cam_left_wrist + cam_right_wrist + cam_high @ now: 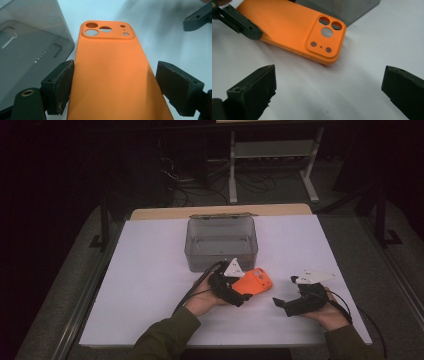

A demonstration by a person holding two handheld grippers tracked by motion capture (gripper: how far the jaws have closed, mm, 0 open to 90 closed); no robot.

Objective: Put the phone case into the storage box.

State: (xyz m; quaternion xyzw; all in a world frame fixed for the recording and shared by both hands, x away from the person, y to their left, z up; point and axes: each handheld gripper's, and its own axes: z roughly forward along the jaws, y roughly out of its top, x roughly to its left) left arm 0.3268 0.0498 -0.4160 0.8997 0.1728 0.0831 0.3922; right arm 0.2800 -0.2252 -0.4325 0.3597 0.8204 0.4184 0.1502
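An orange phone case (254, 281) lies back up on the white table, just in front of a clear grey box (221, 251). My left gripper (239, 292) straddles its near end. In the left gripper view the case (112, 72) runs up between the jaws; the left jaw touches its edge and a thin gap shows at the right jaw, so the left gripper (115, 85) is open. My right gripper (285, 291) hovers to the right of the case, open and holding nothing. The right gripper view shows the camera cut-out end of the case (294, 27) ahead of the right gripper (329, 87).
The grey box (30, 50) stands open-topped at the table's centre back, close to the case's far side. White table surface (150, 285) spreads left and right of the hands. Cables trail from both grippers toward the near edge.
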